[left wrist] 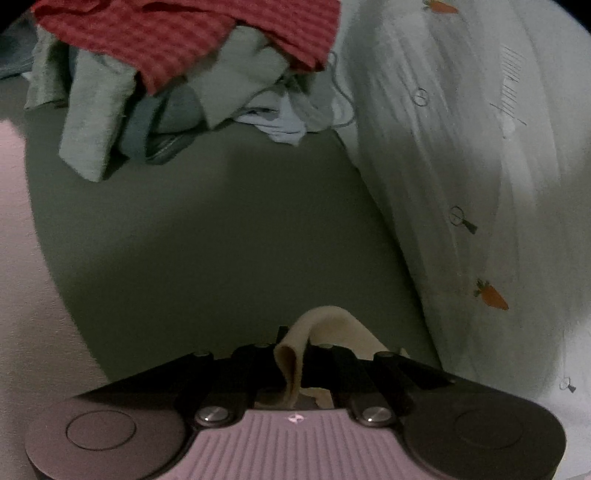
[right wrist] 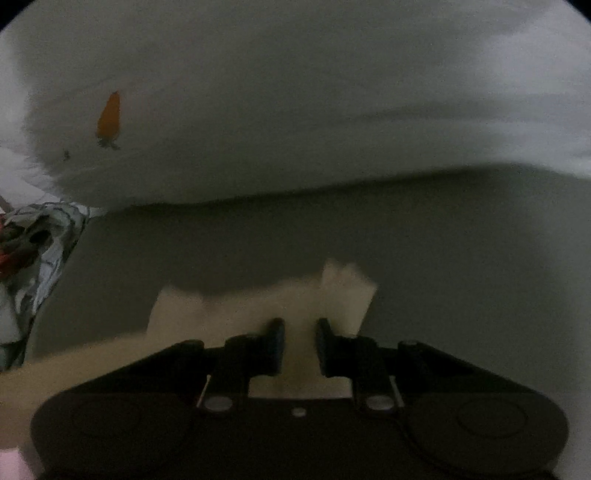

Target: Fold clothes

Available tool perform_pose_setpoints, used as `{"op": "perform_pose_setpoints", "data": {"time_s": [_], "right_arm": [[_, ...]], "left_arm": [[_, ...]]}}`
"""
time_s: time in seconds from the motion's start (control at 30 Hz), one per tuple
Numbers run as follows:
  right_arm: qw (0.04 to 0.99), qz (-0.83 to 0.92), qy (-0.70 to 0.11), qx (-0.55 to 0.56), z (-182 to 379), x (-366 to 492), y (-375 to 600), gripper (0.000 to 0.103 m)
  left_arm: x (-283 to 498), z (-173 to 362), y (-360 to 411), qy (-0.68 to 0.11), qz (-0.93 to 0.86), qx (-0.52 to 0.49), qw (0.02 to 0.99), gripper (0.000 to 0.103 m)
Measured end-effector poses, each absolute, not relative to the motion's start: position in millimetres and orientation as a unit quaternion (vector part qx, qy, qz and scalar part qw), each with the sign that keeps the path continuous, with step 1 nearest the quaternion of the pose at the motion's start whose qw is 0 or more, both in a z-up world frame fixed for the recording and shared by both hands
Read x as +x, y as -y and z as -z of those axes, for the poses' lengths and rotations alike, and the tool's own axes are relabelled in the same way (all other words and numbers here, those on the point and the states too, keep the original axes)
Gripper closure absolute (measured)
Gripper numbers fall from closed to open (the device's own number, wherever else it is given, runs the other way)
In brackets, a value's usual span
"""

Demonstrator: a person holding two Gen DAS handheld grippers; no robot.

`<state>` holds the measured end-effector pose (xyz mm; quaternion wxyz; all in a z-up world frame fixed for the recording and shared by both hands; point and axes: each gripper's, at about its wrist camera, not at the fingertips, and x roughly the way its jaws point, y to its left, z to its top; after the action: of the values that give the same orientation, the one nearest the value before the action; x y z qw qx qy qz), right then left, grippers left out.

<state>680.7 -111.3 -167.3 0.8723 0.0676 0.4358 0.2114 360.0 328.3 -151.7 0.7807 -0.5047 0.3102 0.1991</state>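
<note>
A beige cloth (left wrist: 295, 347) is seen clamped in the left gripper (left wrist: 295, 354), whose jaws are fully closed on a folded edge that loops up above the fingertips. In the right wrist view the same beige cloth (right wrist: 258, 314) is spread low over a grey-green surface (right wrist: 443, 258), and a strip of it is held between the narrowly parted jaws of the right gripper (right wrist: 300, 332); the pads appear to be pressed against it, though the picture is blurred. No readable writing or brand is found; only a small pale emblem (left wrist: 296, 418) is made out on the ribbed pinkish body of the left gripper. The grey-green surface (left wrist: 221, 221) is bordered by a white bedcover (left wrist: 461, 147) printed with small orange carrots (left wrist: 493, 295) and dark line drawings. At the far end of the surface a pile of clothes (left wrist: 166, 92) is heaped, topped by a red checked garment (left wrist: 184, 33) over grey and pale blue pieces. A patterned black-and-white fabric (right wrist: 40, 240) is seen at the left edge of the right wrist view. Both grippers are pointed downward at the surface
</note>
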Motion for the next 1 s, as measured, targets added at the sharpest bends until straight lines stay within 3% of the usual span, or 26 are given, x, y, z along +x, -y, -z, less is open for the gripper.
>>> {"op": "perform_pose_setpoints", "data": {"time_s": [0.27,0.4,0.57,0.7,0.8,1.0], "right_arm": [[0.893,-0.194,-0.405,0.031,161,708,85,0.082],[0.910,-0.173,-0.373,0.042,134,652,120,0.080],[0.910,-0.134,-0.391,0.037,128,560,175,0.077],[0.906,-0.107,-0.409,0.007,125,482,216,0.077],[0.908,-0.073,-0.409,0.049,118,437,256,0.075],[0.913,-0.038,-0.397,0.091,114,381,292,0.074]], "left_arm": [[365,154,-338,-0.333,-0.214,-0.483,0.781,0.100],[369,147,-332,-0.334,-0.205,-0.460,0.797,0.100],[387,102,-300,-0.324,-0.127,-0.382,0.856,0.100],[397,48,-246,-0.308,-0.014,-0.294,0.905,0.100],[397,17,-180,-0.323,0.083,-0.207,0.920,0.100],[380,26,-46,-0.412,0.233,-0.152,0.868,0.099]]}}
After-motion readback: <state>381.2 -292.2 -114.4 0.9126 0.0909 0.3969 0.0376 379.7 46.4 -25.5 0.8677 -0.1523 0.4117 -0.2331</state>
